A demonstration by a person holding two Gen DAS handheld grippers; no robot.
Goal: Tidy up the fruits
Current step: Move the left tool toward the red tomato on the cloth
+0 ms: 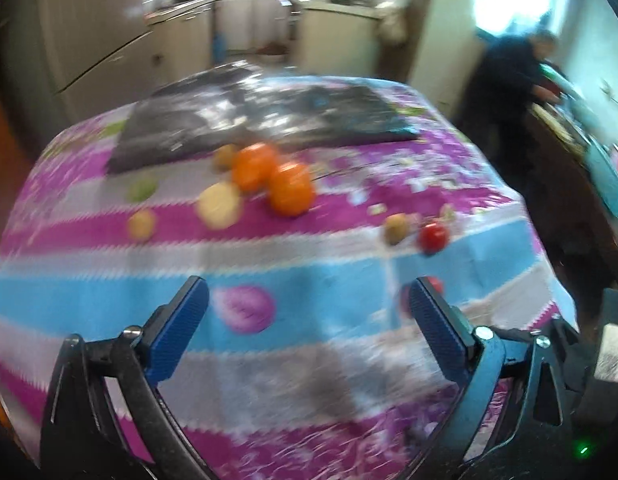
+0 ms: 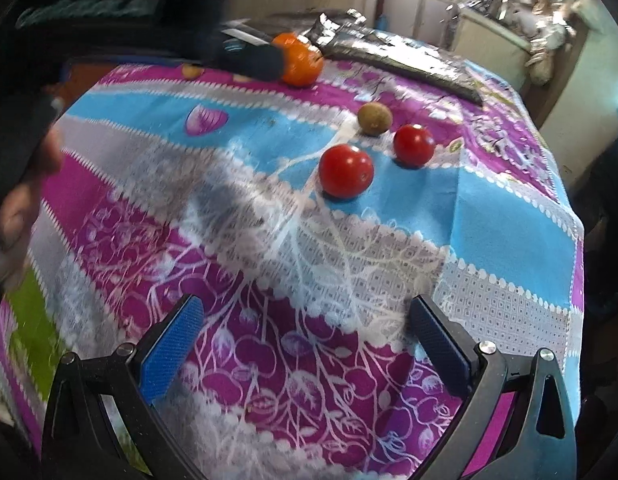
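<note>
Both grippers, left gripper (image 1: 309, 322) and right gripper (image 2: 305, 342), hover over the table (image 2: 509, 216), jaws wide and empty. Ahead of the right jaws, toward the right edge, lie two tomatoes (image 2: 346, 171), well apart from them; oranges (image 1: 289, 188) lie mid-table, beyond the left jaws.

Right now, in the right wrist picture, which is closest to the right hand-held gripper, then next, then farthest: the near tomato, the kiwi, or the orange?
From the right hand-held gripper:
1. Near tomato, just ahead on a blue patch.
2. Kiwi, farther back, beside the other tomato.
3. Orange, far back by the dark bag.
</note>
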